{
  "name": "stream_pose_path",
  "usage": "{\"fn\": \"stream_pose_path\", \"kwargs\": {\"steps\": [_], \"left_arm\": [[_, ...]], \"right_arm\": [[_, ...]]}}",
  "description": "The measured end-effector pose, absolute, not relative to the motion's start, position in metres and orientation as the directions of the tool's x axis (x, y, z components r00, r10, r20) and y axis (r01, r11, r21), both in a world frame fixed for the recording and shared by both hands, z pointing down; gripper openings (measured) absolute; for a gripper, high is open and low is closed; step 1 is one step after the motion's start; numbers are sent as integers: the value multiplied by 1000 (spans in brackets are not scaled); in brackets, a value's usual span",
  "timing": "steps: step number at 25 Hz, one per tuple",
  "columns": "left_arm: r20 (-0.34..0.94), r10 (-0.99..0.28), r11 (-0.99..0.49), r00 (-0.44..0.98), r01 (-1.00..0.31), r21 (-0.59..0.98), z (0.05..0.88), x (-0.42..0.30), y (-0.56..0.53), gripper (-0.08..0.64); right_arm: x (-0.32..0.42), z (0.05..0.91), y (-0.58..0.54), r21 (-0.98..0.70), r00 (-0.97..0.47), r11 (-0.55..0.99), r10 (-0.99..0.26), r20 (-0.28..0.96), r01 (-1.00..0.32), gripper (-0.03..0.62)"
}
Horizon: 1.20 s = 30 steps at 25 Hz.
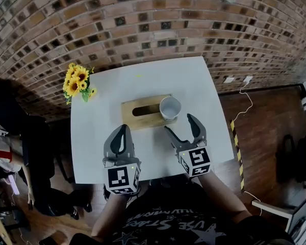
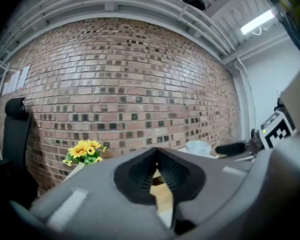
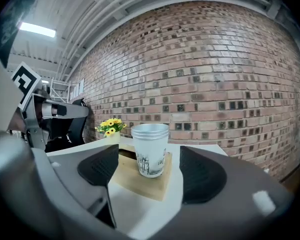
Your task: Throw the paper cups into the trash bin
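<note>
One cup stack (image 1: 170, 107) stands upright on the box's (image 1: 140, 115) right end, dead ahead of the nearer right gripper (image 1: 178, 124), jaws spread wide; left gripper (image 1: 123, 131) pressed together, empty.

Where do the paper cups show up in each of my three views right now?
Head view: paper cups at centre, on the wooden box's right end.
Left gripper view: paper cups right of centre, only the top showing.
Right gripper view: paper cups dead centre, on the wooden box.
Shared landmark: sunflowers, left of the cups in all three.
</note>
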<state>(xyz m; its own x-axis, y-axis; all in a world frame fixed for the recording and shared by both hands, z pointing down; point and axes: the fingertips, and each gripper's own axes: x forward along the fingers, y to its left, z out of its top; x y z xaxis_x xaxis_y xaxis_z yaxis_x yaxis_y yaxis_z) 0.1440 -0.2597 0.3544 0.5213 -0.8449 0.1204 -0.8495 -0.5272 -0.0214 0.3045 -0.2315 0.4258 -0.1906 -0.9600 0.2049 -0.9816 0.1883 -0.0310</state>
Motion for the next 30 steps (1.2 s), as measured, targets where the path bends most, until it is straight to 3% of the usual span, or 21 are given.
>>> {"fn": "stream_pose_path", "kwargs": {"steps": [8, 30], "left_arm": [[156, -844, -522, 512, -853, -24, 363, 160, -271, 5], [206, -891, -426, 405, -902, -70, 373, 138, -282, 5]], "right_arm": [[292, 429, -265, 5, -255, 261, -947, 193, -965, 446], [274, 424, -309, 25, -347, 353, -929, 126, -935, 448]]}}
